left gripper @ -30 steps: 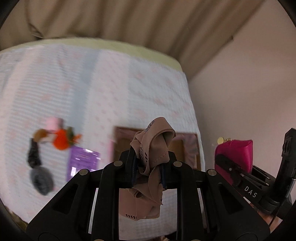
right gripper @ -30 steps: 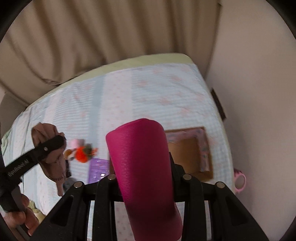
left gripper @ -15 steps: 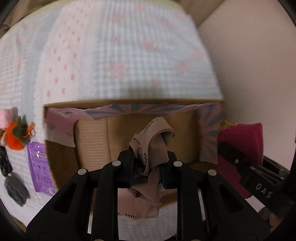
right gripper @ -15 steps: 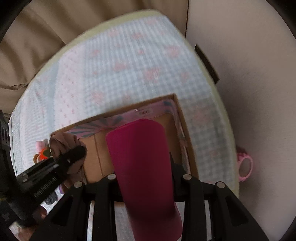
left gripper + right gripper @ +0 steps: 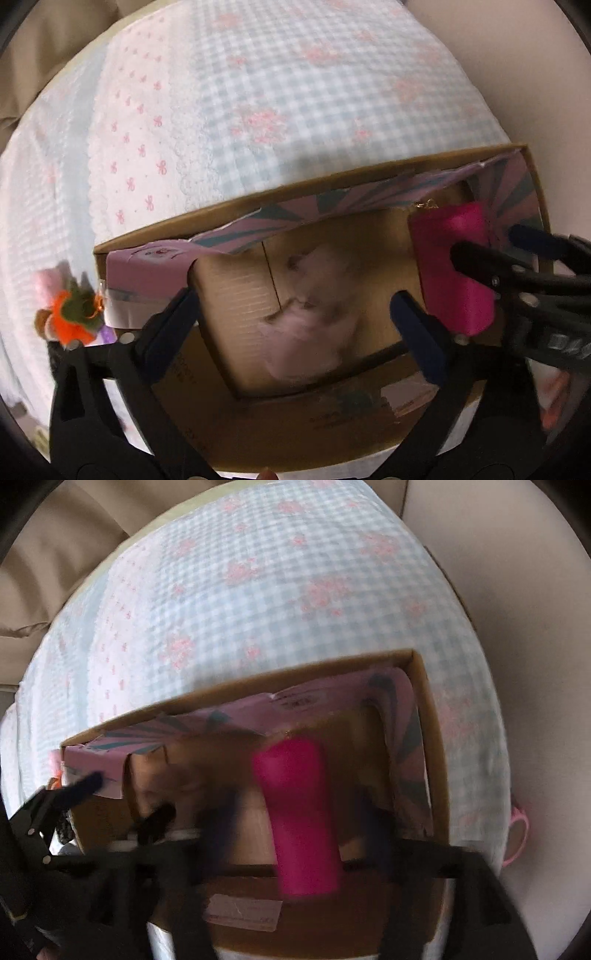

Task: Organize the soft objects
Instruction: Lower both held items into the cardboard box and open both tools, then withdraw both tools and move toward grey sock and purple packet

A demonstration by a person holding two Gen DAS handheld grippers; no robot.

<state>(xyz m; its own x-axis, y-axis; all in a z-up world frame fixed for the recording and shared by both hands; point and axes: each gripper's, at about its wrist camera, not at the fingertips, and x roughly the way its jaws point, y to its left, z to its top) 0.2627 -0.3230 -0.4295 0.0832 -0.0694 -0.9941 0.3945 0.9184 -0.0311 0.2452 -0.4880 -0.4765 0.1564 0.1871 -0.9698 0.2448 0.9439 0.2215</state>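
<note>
My left tool [image 5: 295,325] and right tool [image 5: 295,827] are opening wide over the box [image 5: 258,206]; the cloth [image 5: 310,317] and pink pouch [image 5: 299,819] drop loose mid-frame. Next, lift clear toward the bed's toys [image 5: 68,314] at far left.

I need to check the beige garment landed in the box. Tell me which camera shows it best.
The left wrist view. There the beige garment lies in the cardboard box, blurred but whole, between the spread fingers of the opening left tool. The right wrist view shows at most a brownish smear near the box's left end.
</note>
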